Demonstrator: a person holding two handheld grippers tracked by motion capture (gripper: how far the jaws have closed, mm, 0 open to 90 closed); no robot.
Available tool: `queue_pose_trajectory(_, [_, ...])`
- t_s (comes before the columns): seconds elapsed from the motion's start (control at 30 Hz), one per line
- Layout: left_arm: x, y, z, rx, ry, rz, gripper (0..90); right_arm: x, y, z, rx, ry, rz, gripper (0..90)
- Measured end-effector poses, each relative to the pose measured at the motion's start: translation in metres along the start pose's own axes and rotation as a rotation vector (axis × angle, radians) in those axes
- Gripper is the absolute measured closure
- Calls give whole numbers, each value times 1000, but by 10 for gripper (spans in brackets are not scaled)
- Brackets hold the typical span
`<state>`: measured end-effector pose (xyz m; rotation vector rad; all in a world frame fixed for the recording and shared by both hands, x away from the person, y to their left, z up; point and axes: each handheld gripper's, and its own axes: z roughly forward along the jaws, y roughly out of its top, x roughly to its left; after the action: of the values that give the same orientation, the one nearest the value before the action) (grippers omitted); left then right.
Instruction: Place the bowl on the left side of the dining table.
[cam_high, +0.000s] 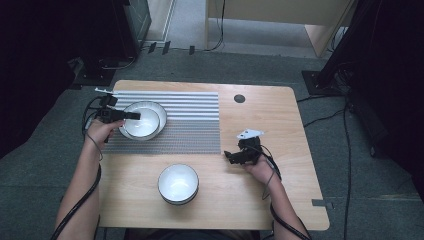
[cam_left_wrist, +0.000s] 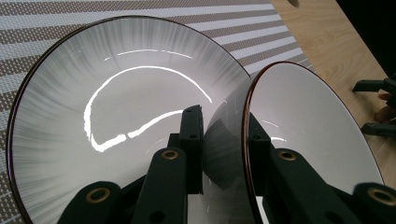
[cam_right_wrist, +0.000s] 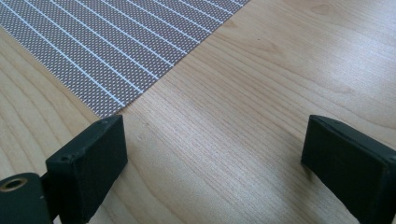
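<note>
The left gripper (cam_left_wrist: 223, 135) is closed on the rim of a small white bowl (cam_left_wrist: 308, 126), with one jaw inside the bowl and one outside, so the thin edge is pinched and the bowl cannot slip. In the high view this small bowl (cam_high: 142, 122) sits inside a big plate (cam_high: 161, 111) on the striped mat (cam_high: 190, 125), at the far left of the table (cam_high: 270, 115). The bowl leans a bit in the left gripper view, maybe because it is held by one edge only. The plate is wide and shallow, so the bowl fits inside it. I think the bowl is being put into the plate or taken out; I cannot tell which. The right gripper (cam_right_wrist: 212, 154) has its jaws wide open and holds nothing. It waits low over the bare wood beside the mat corner. Another white bowl (cam_high: 178, 183) stands alone on the wood near the person, with no gripper at it.
</note>
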<state>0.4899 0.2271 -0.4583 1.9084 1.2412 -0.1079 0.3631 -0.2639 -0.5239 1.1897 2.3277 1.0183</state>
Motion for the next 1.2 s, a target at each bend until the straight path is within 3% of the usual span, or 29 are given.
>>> queue_pose_trajectory(0.57, [13, -4, 3, -22, 48, -47, 758, 0, 0, 0, -1, -1, 0, 63])
queue_pose_trajectory(1.1, [18, -3, 11, -26, 70, -66, 768, 0, 0, 0, -2, -7, 4, 63])
queue_pose_trajectory(1.2, [18, -2, 13, -27, 93, -63, 776, 0, 0, 1, -2, -9, 7, 63])
